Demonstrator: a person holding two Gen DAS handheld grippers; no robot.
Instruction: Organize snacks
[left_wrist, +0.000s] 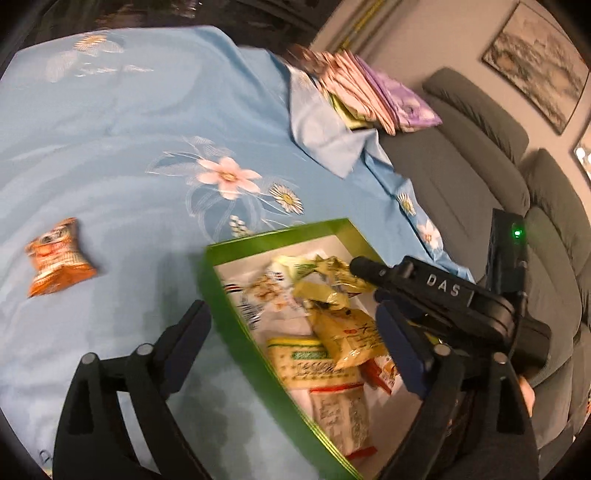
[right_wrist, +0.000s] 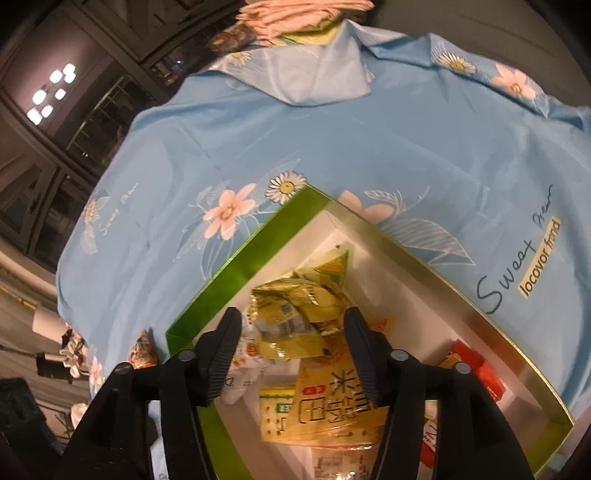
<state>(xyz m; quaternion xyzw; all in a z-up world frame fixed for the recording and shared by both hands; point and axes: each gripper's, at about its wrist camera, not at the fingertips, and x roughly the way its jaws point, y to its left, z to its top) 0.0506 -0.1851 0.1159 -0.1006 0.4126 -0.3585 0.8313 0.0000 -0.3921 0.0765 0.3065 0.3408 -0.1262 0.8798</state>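
A green box (left_wrist: 236, 295) with a white inside lies on a blue flowered cloth (left_wrist: 129, 166) and holds several yellow, white and red snack packets (left_wrist: 340, 336). An orange snack packet (left_wrist: 57, 258) lies alone on the cloth to the left. My left gripper (left_wrist: 291, 339) is open and empty, straddling the box's left wall. My right gripper (right_wrist: 291, 350) is open and empty, low over the yellow packets (right_wrist: 295, 314) in the box (right_wrist: 229, 266). The right gripper's black body (left_wrist: 443, 291) shows in the left wrist view above the box's right side.
A stack of folded pink and purple cloths (left_wrist: 365, 88) lies at the cloth's far corner. A grey sofa (left_wrist: 498, 177) stands to the right. A small orange packet (right_wrist: 142, 349) lies on the cloth beside the box's left corner. Dark cabinets (right_wrist: 55, 129) stand beyond.
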